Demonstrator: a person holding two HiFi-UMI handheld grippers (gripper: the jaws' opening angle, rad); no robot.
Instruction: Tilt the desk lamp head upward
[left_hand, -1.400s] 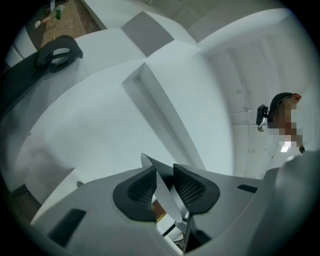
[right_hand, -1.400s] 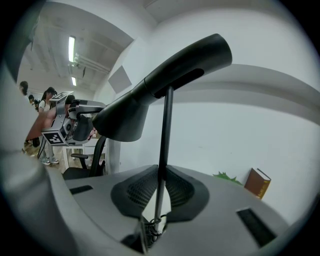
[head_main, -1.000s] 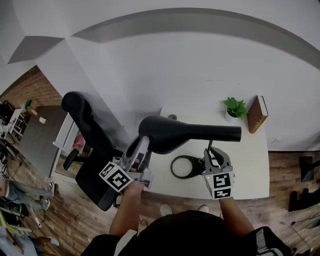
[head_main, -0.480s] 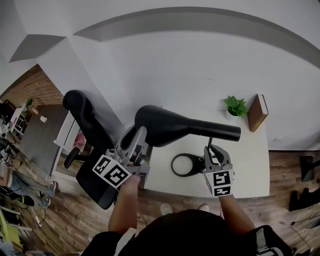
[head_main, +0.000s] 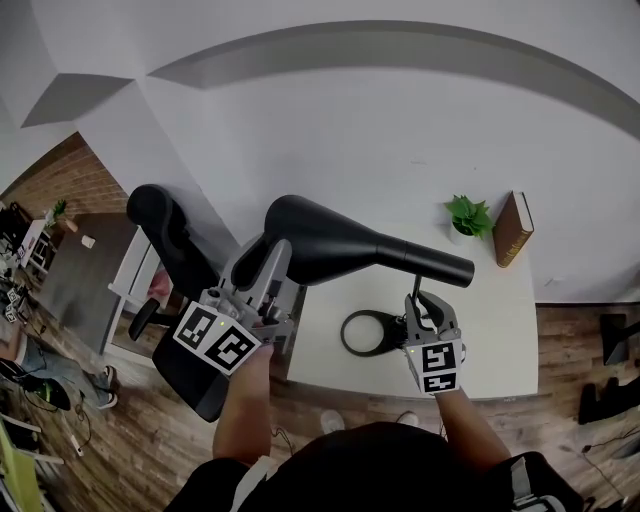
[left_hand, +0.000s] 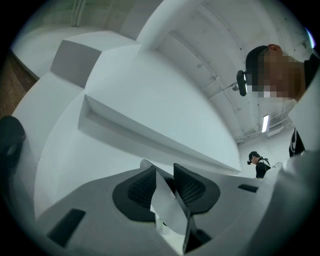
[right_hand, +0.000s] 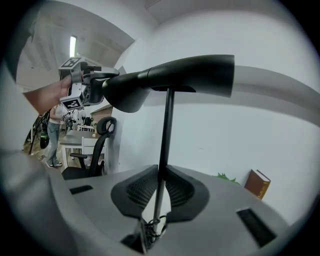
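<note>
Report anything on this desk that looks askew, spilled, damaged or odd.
Nothing stands out. The left tool grips the lamp head at its rim, and the right tool is shut on the thin stem. Neither part looks bent or broken. The potted plant and book stand by the wall, with nothing spilled.

In the head view the desk lamp head (head_main: 320, 245) covers the upper pole (head_main: 414, 288), a stretch of the desk (head_main: 500, 330) beneath it, and the fingertips of the left gripper (head_main: 268, 268) at its wide end, so the grip cannot be read there. In the left gripper view only a pale sliver of the rim (left_hand: 167, 210) shows between the jaws, cut off below. Below the lamp head, the right gripper (head_main: 420, 305) hides part of the base ring (head_main: 365, 335). In the right gripper view the pole's foot vanishes behind the gripper body. Right of the lamp head, print on the book (head_main: 513, 228) is too small to read.
</note>
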